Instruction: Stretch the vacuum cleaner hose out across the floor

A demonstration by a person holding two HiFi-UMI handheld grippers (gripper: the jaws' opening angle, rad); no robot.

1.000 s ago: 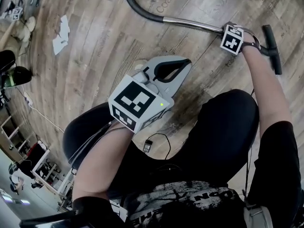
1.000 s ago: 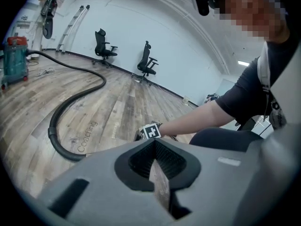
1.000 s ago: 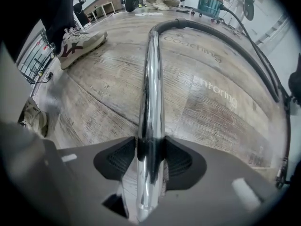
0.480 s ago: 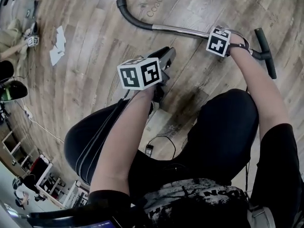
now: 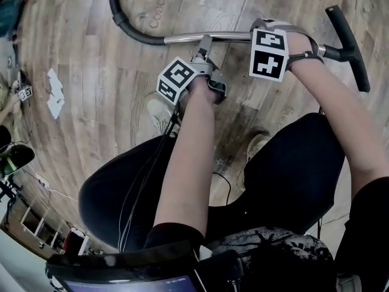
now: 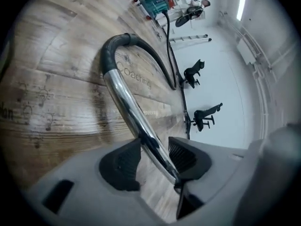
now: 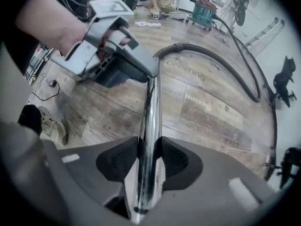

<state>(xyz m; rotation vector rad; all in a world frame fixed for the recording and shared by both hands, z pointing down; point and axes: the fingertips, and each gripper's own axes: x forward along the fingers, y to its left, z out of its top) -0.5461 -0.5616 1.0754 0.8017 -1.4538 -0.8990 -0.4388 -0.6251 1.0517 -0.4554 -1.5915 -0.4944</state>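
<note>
Right gripper (image 7: 149,160) is clamped on the chrome tube (image 7: 151,102) — left gripper (image 6: 153,155), jaws just opened, straddles it further left, perhaps brushing one pad. The black hose (image 5: 121,20) curves away far-left over the wooden floor (image 5: 91,108).

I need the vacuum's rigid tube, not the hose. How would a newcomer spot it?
On the wooden plank floor, find the black hose curving in from the top of the head view. Its end joins a straight chrome tube that runs right to a black T-shaped bar. It is the only shiny metal piece between two matt black ones.
</note>
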